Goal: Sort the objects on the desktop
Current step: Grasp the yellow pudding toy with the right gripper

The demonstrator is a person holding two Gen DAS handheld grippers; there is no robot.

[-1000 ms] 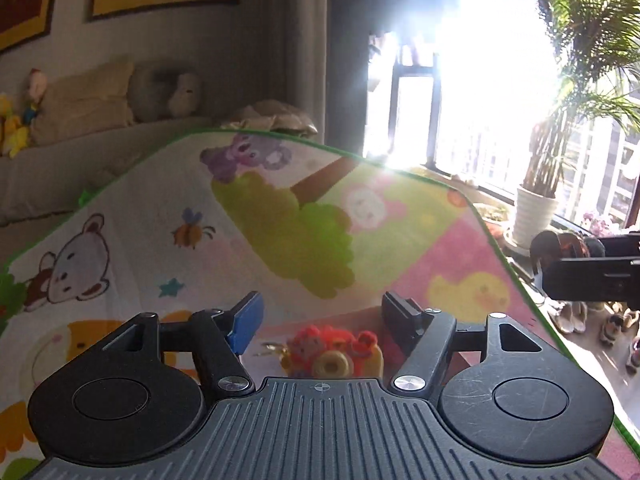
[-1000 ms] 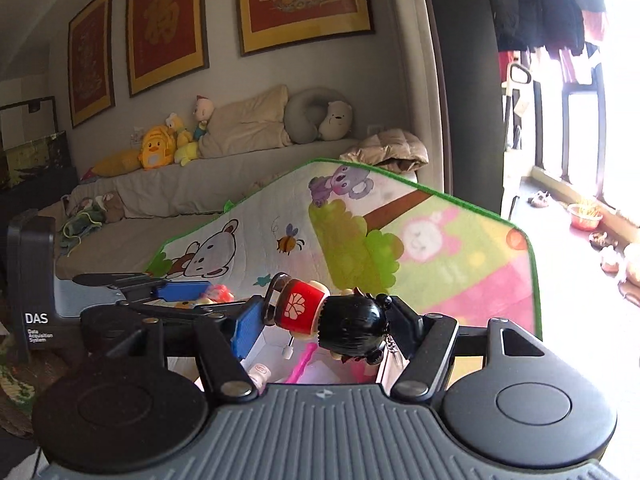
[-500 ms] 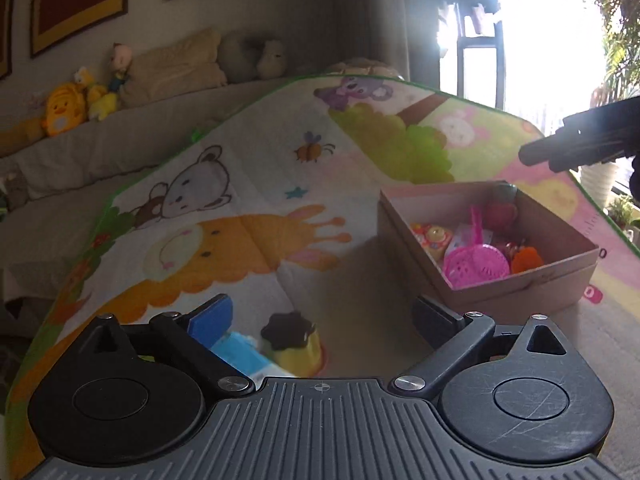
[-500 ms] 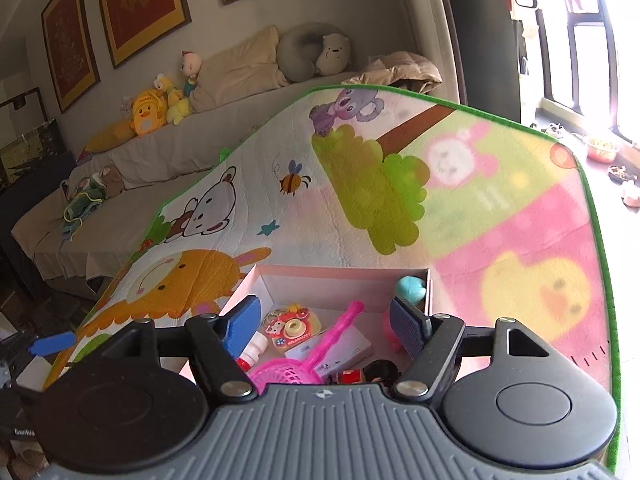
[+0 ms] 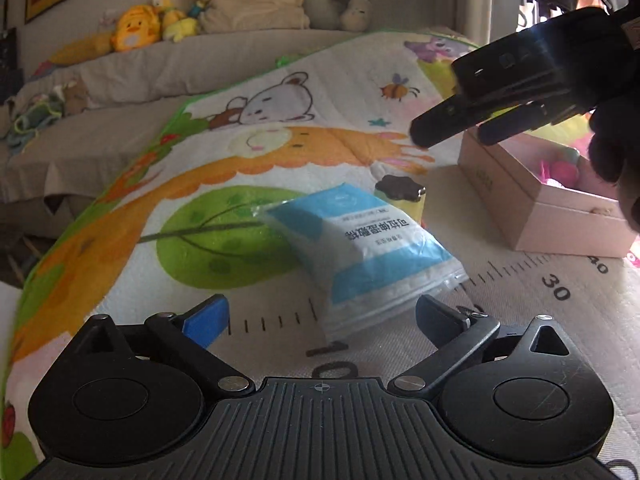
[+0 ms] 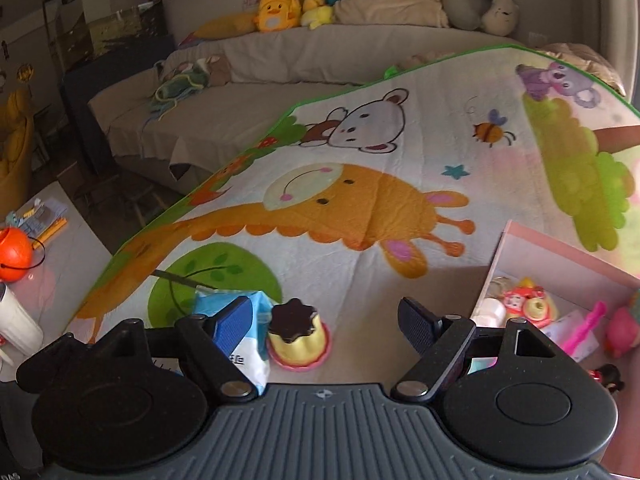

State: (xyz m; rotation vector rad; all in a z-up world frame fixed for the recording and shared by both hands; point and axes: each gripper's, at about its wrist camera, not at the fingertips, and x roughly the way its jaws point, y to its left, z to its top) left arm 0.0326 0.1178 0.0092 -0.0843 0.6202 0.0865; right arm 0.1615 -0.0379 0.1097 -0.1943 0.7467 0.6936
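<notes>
Both views swung off pink box [image 5: 532, 216] to blue-white packet [image 5: 360, 248], flat on mat [image 5: 280, 152], just beyond left gripper [image 5: 322, 314] at 12 o'clock, fingers just opened wide, empty; right gripper [image 6: 320, 320], opening, empty, nears pudding toy [image 6: 298, 336]; slick packet may slip.

Right gripper [image 6: 326, 322] emptied of black-haired doll, jaws opening, left gripper [image 5: 322, 314] opening, now facing blue packet [image 5: 360, 248]

Black left gripper [image 5: 322, 314]: ribbed grey body, silver screws, one blue-padded finger.
</notes>
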